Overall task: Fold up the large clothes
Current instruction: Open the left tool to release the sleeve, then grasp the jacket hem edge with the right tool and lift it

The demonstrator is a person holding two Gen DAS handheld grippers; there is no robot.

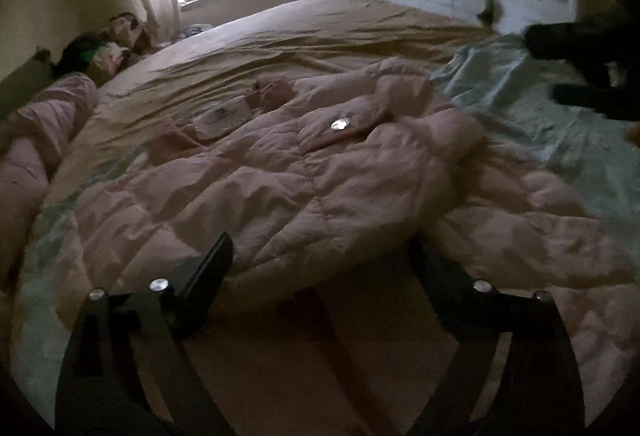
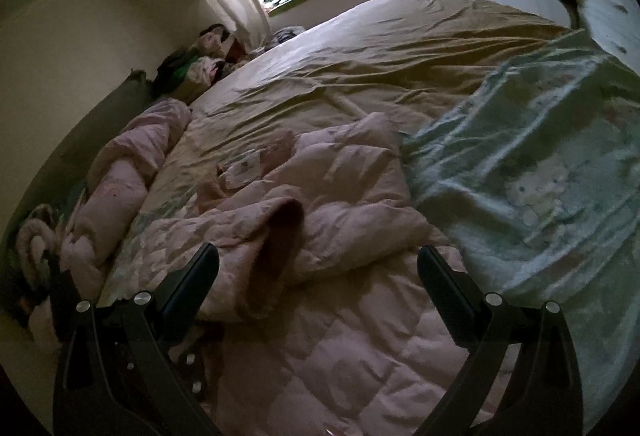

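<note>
**On the bed, a pink coat awaited its fold**

Across the near half of the bed [image 1: 280, 20] lay the coat [image 1: 280, 172], a pink quilted garment spread over the tan sheet, its hem toward the cameras and its collar toward 12 o'clock. It seemed to have been laid flat so that the sides could be brought inward. One sleeve [image 1: 520, 232] ran out toward 4 o'clock in the left wrist view. A silver fastener [image 1: 340, 123] and a white label [image 1: 220, 120] showed near the upper part.

The left gripper [image 1: 320, 256] hung at the near edge of the coat, at 6 o'clock, with its jaws released and spread wide, nothing between them. Both fingers [image 1: 212, 268] stood apart from the cloth, as far as the blur allowed a judgement. The spread probably suited a thick, puffy hem, which needs a wide bite.

The right gripper [image 2: 318, 268] was likewise released, jaws wide and empty, just above the coat. In its view a folded-over edge [image 2: 280, 244] rose between the fingers at 12 o'clock, likely the part to be taken next. From the left camera the right gripper showed dark at 2 o'clock.

A pale green blanket [image 2: 520, 156] lay at 3 o'clock, touching the coat's side, so a careless pinch could catch both. Another pink bundle [image 2: 132, 164] sat at 9 o'clock, well apart. Folding had barely begun, by my reading.
</note>
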